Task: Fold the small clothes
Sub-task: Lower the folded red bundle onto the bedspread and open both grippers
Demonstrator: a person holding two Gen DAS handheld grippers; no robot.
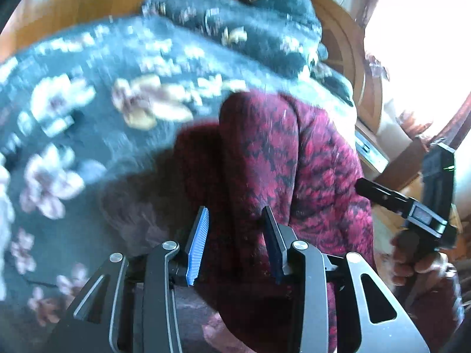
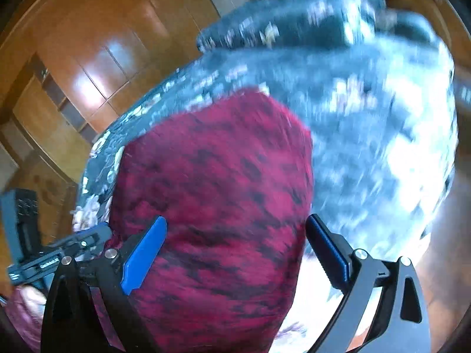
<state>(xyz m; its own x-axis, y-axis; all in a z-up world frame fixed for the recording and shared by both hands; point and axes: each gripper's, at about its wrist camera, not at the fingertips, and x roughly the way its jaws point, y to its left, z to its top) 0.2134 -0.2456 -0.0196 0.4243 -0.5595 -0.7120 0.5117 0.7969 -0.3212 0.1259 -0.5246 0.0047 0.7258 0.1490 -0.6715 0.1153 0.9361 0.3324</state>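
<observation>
One red garment [image 2: 212, 182], two grippers [image 1: 235, 244]

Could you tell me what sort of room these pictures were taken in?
Probably a bedroom at home. A red patterned garment lies on a grey floral bedspread; wooden wardrobe doors stand behind, and a curved wooden headboard shows at the bed's far end.

Left tool [image 1: 235, 235] and right tool [image 2: 235, 253]: black and grey metal arms, silver screws, ridged blue finger pads [image 1: 197, 245].
</observation>
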